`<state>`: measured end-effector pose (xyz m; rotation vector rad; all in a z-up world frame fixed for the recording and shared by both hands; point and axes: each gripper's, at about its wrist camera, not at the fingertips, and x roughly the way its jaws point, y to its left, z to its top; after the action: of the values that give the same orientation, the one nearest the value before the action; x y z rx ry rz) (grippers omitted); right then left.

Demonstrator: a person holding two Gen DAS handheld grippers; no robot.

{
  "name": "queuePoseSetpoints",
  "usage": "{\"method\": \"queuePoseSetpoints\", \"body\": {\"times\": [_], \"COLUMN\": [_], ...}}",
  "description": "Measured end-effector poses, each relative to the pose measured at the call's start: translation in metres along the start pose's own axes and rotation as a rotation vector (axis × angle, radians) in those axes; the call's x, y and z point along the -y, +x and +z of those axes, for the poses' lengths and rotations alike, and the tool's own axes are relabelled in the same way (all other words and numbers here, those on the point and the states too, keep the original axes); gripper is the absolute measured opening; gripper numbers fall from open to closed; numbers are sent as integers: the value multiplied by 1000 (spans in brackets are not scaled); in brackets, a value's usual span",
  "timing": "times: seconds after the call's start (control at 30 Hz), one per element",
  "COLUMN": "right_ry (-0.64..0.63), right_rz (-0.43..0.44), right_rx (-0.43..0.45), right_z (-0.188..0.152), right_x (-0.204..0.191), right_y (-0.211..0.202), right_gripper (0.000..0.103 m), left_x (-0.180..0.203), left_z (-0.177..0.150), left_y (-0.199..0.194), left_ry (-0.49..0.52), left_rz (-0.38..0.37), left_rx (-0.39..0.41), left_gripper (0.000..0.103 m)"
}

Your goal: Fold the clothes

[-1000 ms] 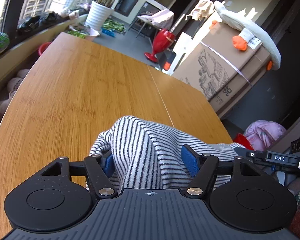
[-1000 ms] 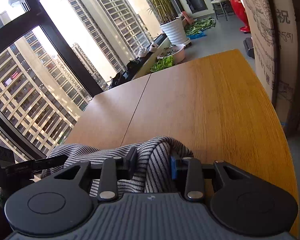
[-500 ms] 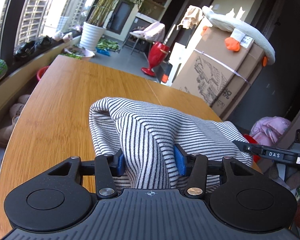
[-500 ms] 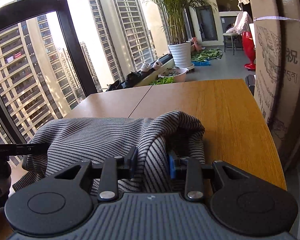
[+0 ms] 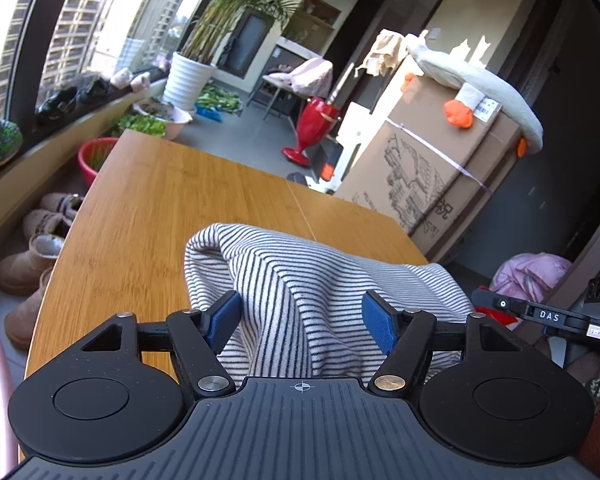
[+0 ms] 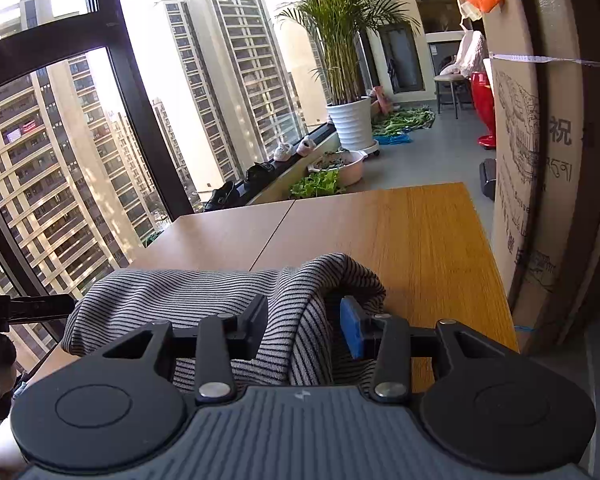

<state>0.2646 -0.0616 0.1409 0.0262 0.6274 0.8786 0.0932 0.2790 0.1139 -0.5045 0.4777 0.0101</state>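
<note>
A black-and-white striped garment [image 5: 300, 280] hangs bunched between both grippers above the near end of the wooden table [image 5: 172, 208]. In the left wrist view my left gripper [image 5: 302, 320] has its blue pads [image 5: 224, 316] wide apart, with the cloth draped loosely between them. In the right wrist view the same garment [image 6: 180, 300] stretches leftward, and my right gripper [image 6: 304, 328] has its jaws somewhat apart with a fold of cloth between them. The right gripper's arm [image 5: 540, 314] shows at the right edge of the left wrist view.
A large cardboard box [image 5: 428, 176] with a plush goose [image 5: 480, 84] on it stands beside the table's right edge. A potted palm [image 6: 348, 120], shoes and basins of greens [image 6: 328, 176] line the window sill. Boots [image 5: 24, 264] lie on the floor at left.
Both grippers have opened wider on the garment since half a second ago. The garment has sunk a little lower toward the table, and both views have tilted up slightly.
</note>
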Motion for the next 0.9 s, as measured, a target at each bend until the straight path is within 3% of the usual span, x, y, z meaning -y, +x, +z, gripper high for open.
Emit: {"method": "queuePoseSetpoints", "body": {"times": [0.07,0.1,0.23,0.37,0.43,0.47,0.5,0.53,0.63,0.73,0.9], "right_ry": [-20,-29,19,5,-87,-141,-197,-233,-256,-258,-276], "right_rz": [2,5,31,7,-27,-38,-33,-5,131,217,196], "right_rx": [-22,-35,-101,-70,-16,6,22,20,-64,-165,-201], "right_z": [-3,-6,-20,-19,-14,-12,-10,-8,-12,-26,-32], "right_x": [-3,-4,-5,-12,-27,-35,-44,-54,-74,-88,-99], "right_y": [0,1,19,20,11,7,3,0,1,15,46], "right_gripper": [62,65,65,65,63,50,31,25,24,24,24], "left_x": [15,19,21,27,33,36,38,39,40,43,43], "left_z": [-3,-5,-14,-27,-34,-38,-41,-44,-52,-53,-54], "left_y": [-4,-3,7,8,11,13,18,22,35,36,35], "left_ry": [38,49,14,7,17,27,36,46,57,79,94], "left_rz": [-35,-39,-49,-98,-118,-121,-104,-85,-21,-13,-11], "left_rx": [-3,-13,-54,-96,-123,-138,-153,-169,-212,-220,-236], "left_gripper": [87,88,88,88,89,89,89,89,90,92,93]}}
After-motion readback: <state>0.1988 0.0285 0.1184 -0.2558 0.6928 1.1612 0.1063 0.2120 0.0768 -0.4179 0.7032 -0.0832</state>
